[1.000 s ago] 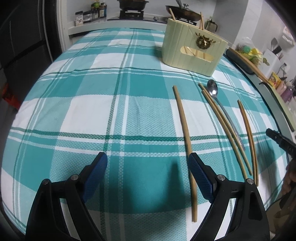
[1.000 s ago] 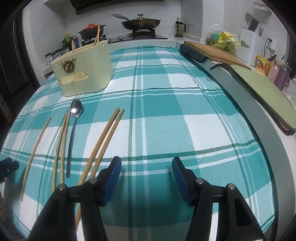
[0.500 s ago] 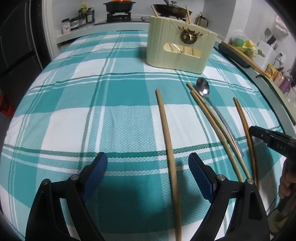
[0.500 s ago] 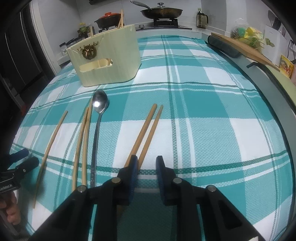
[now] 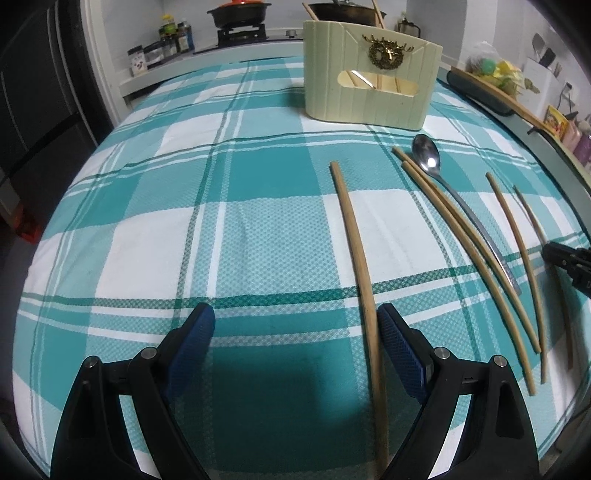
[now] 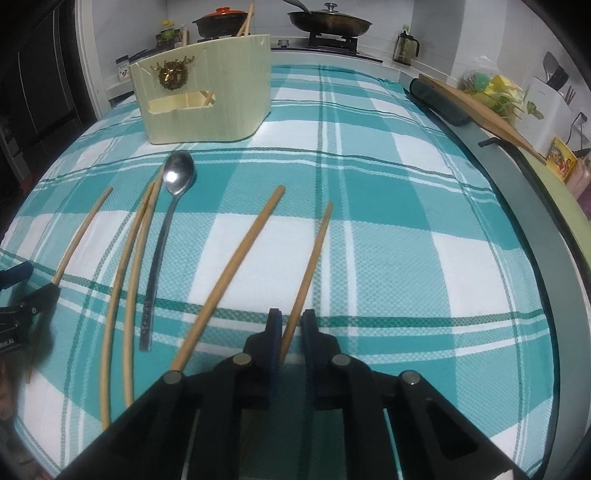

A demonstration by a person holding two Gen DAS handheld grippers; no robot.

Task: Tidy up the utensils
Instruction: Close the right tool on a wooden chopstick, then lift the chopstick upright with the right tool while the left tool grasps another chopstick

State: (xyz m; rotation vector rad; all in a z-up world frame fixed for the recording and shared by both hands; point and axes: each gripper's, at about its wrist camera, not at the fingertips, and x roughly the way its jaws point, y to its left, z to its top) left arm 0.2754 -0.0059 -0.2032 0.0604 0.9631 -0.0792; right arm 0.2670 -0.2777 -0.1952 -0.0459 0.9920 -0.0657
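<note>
My right gripper (image 6: 291, 321) is shut on the near end of a wooden chopstick (image 6: 314, 251) that points away over the checked cloth. Its partner chopstick (image 6: 240, 258) lies just to the left, splayed apart from it. Further left lie a steel spoon (image 6: 179, 173), a pair of chopsticks (image 6: 133, 251) and a single chopstick (image 6: 83, 232). My left gripper (image 5: 295, 321) stands open low over the cloth, and that single chopstick (image 5: 354, 236) runs between its fingers, close to the right one. The cream utensil holder (image 5: 369, 92) stands at the far side with several chopsticks in it.
The table's right edge has a dark rim (image 6: 546, 229) with a wooden board (image 6: 480, 110) and kitchen items beyond. A stove with a pan (image 6: 328, 22) and a pot (image 6: 219, 22) sits behind the holder. A person's hand shows at the lower left of the right wrist view.
My right gripper's jaws have come together on one chopstick of the pair, and the two chopsticks now lie spread apart. My left gripper shifted so the single chopstick sits between its fingers.
</note>
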